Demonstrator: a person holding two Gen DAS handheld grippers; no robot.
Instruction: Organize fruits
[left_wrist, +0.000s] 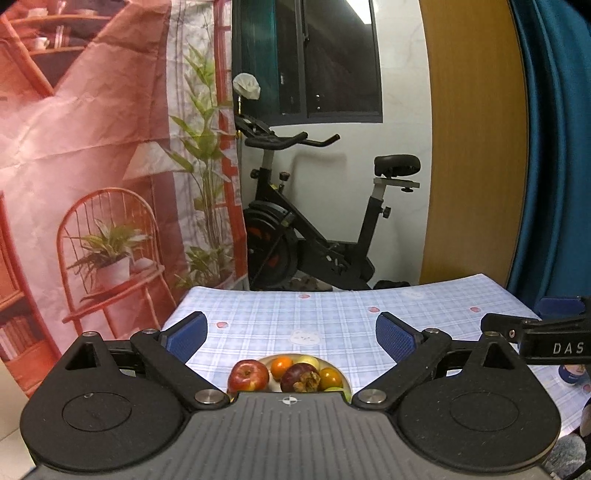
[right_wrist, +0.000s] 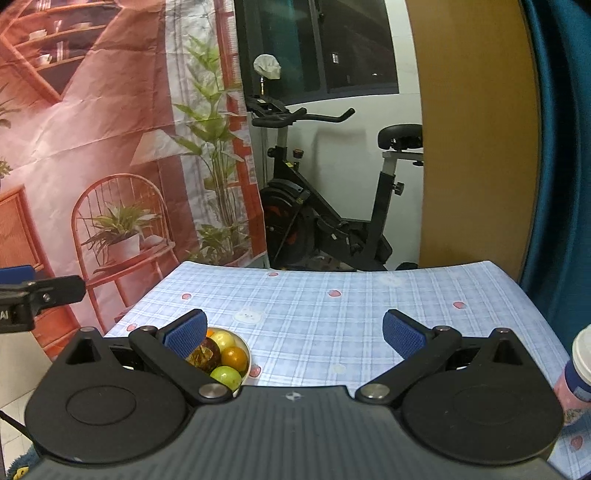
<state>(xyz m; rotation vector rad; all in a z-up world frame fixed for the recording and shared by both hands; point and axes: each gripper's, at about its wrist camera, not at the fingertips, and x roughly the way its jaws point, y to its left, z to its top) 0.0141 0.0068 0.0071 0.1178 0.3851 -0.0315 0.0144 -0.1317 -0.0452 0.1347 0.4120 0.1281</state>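
Your left gripper (left_wrist: 291, 338) and right gripper (right_wrist: 293, 334) both hang spread wide over the table (left_wrist: 332, 317), pinching nothing. The cloth on it is pale blue check, dotted with small pink marks. The bowl (right_wrist: 246, 349) of fruit sits at the near edge, just below your left gripper and by the right one's left finger; it holds an apple (left_wrist: 248, 376), 2 oranges and more. Beyond the table stand an exercise bike (left_wrist: 306, 229), a printed backdrop (left_wrist: 110, 147), a wooden panel and blue curtain.

Dim, warm indoor light; sharp focus, strong fisheye bending at edges.
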